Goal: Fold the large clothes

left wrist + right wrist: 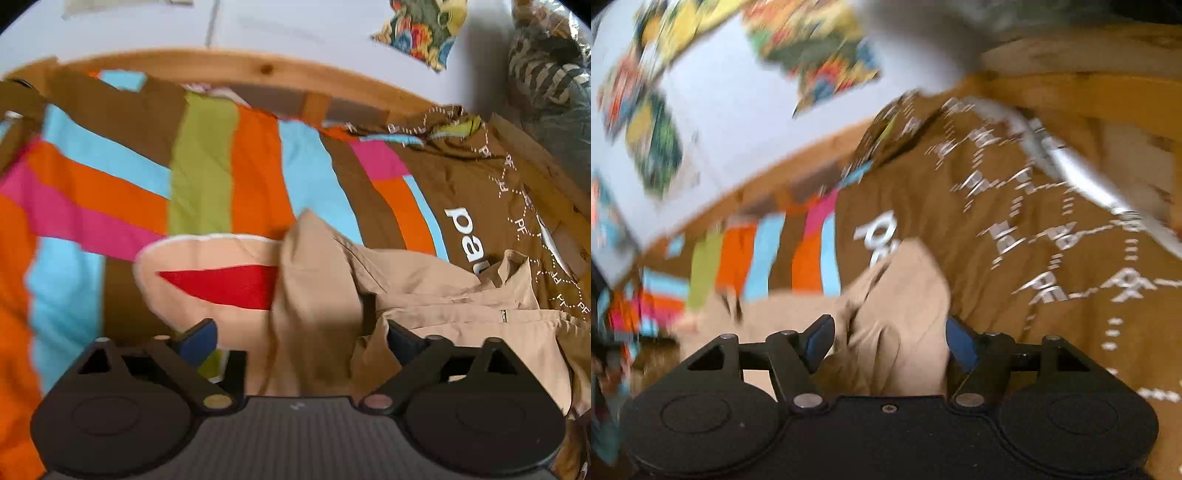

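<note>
A tan garment (436, 295) lies crumpled on the bed, with a raised fold (317, 280) standing up in front of the left wrist camera. My left gripper (301, 341) is wide open; the fold sits between its blue pads (199, 341) and neither pad presses on it. In the blurred right wrist view another bunch of the tan garment (908, 295) rises between the fingers of my right gripper (890, 343). Those jaws stand apart and the cloth hangs loose between them.
The bed carries a striped multicolour cover (207, 173) and a brown printed cover with white lettering (480, 192) (1052, 229). A wooden bed frame (236, 66) runs along the far side below a pale wall with colourful pictures (421, 29). A striped bundle (546, 66) sits far right.
</note>
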The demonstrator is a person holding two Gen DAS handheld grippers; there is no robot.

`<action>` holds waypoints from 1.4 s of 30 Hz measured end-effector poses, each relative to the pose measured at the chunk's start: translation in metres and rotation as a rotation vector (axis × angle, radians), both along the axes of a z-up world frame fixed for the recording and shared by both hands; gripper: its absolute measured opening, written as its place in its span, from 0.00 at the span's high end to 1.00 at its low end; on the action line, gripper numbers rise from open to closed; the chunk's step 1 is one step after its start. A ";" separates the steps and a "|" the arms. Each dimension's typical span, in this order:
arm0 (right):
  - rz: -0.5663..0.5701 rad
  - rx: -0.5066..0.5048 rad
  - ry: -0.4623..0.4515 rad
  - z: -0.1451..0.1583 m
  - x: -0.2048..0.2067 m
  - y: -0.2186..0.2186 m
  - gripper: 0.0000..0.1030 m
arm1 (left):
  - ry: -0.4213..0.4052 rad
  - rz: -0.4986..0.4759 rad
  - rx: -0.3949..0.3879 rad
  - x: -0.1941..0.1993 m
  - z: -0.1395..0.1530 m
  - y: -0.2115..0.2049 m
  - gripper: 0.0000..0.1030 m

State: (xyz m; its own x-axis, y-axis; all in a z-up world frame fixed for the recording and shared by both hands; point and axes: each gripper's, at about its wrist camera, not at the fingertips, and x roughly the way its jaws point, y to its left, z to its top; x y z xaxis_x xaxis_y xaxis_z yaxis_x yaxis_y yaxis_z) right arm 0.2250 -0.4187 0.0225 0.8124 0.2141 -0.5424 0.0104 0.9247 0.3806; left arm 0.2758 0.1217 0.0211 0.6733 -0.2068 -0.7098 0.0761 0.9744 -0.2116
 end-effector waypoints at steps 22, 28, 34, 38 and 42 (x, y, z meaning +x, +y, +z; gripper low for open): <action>-0.029 -0.053 -0.034 -0.035 -0.148 0.012 0.11 | -0.174 -0.099 0.129 -0.144 0.002 -0.011 0.01; 0.034 -0.147 -0.011 -0.044 -0.143 0.034 0.17 | -0.124 -0.067 0.231 -0.131 -0.034 -0.036 0.59; -0.057 0.037 -0.058 -0.054 -0.144 0.014 0.71 | -0.157 0.108 -0.017 -0.126 -0.028 0.005 0.97; -0.129 0.181 -0.082 -0.051 -0.142 0.000 0.92 | -0.124 0.249 -0.181 -0.127 -0.002 0.039 1.00; -0.263 0.315 -0.160 -0.025 -0.153 -0.020 0.98 | -0.112 0.246 -0.222 -0.136 0.042 0.056 1.00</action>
State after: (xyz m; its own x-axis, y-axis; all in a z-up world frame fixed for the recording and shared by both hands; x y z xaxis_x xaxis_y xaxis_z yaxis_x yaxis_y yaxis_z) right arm 0.0718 -0.4383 -0.0026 0.9297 0.1236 -0.3468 0.1480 0.7370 0.6595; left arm 0.1399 0.1781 0.0632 0.7934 -0.1697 -0.5846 -0.1205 0.8976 -0.4240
